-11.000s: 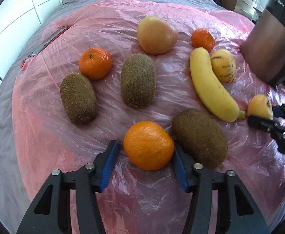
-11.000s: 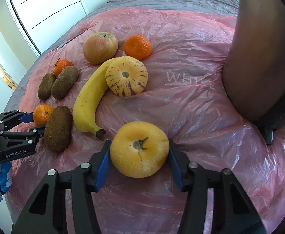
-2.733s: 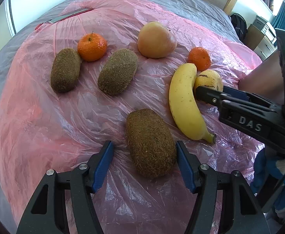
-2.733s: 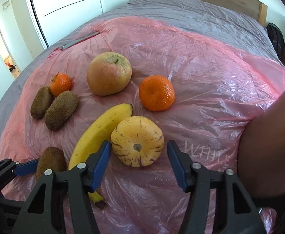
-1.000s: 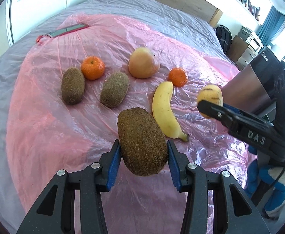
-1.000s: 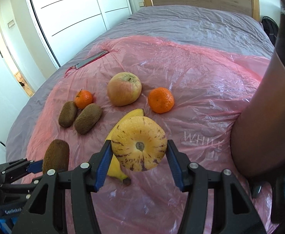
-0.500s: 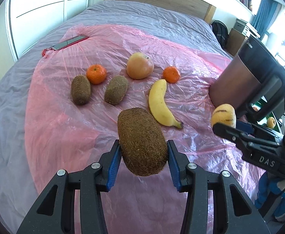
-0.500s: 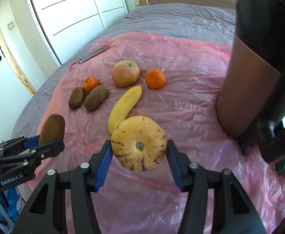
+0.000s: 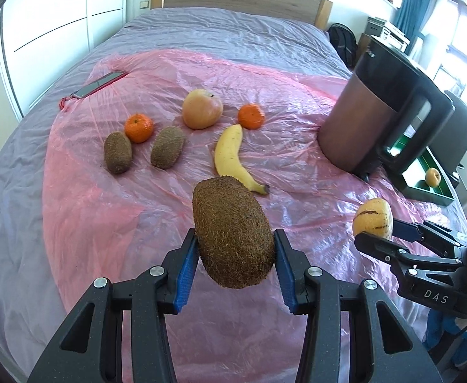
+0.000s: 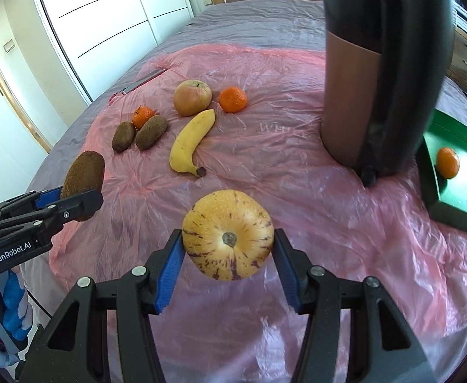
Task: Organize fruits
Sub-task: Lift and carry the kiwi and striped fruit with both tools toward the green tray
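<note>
Fruit has been lifted off the pink sheet (image 9: 89, 223): kiwi (image 9: 233, 233) clamped in left gripper (image 9: 235, 266), striped melon (image 10: 227, 234) in right gripper (image 10: 227, 268), both carried toward the green tray (image 10: 457, 201) beyond the sheet's right edge.

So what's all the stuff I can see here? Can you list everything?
kiwis: 3, brown; two on the pink sheet, one in the left tool
tangerines: 3, orange; two on the sheet, one in the green tray
apple: 1, pinkish yellow, sheet
banana: 1, yellow, sheet
striped melon: 1, yellow, in the right tool
yellow fruit: 1, tray
kettle: 1, brown and black, sheet
pink sheet: 1, on grey bed
green tray: 1, beside kettle
left tool: black, blue pads
right tool: same
</note>
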Demonstrator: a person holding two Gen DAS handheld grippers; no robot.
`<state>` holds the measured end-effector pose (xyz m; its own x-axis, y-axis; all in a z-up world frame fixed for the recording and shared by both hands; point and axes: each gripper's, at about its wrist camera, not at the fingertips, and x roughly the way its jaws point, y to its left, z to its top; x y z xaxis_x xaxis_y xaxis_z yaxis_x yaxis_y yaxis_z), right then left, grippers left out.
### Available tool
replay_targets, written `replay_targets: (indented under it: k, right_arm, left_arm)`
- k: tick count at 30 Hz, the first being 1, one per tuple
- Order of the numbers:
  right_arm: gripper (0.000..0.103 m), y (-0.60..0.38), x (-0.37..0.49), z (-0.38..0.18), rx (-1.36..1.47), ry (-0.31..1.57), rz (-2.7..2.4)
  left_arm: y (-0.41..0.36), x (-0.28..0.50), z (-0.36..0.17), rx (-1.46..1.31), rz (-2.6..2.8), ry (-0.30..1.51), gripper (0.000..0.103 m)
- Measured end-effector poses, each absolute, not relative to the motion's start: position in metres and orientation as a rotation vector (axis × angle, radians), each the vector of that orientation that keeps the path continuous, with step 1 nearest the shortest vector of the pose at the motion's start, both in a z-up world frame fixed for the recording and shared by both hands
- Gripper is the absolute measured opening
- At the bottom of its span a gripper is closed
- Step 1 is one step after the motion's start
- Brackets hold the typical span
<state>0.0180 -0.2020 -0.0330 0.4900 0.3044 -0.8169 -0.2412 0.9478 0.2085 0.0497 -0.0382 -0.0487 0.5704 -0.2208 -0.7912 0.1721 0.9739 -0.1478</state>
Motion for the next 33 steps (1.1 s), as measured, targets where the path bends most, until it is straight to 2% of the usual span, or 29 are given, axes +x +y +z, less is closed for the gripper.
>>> replay_targets:
  k: [22,33]
  right_arm:
    - [0.077,-0.296,-0.032,-0.027,0.169,0.969,0.167]
    - [0.077,-0.380,-0.050,-0.022,0.246,0.913,0.028]
  left_arm:
    - [-0.109,0.016,-0.029,0.070,-0.342,0.925,0.040]
    - [-0.186,0.007,-0.024,0.165,-0.489,0.939,0.040]
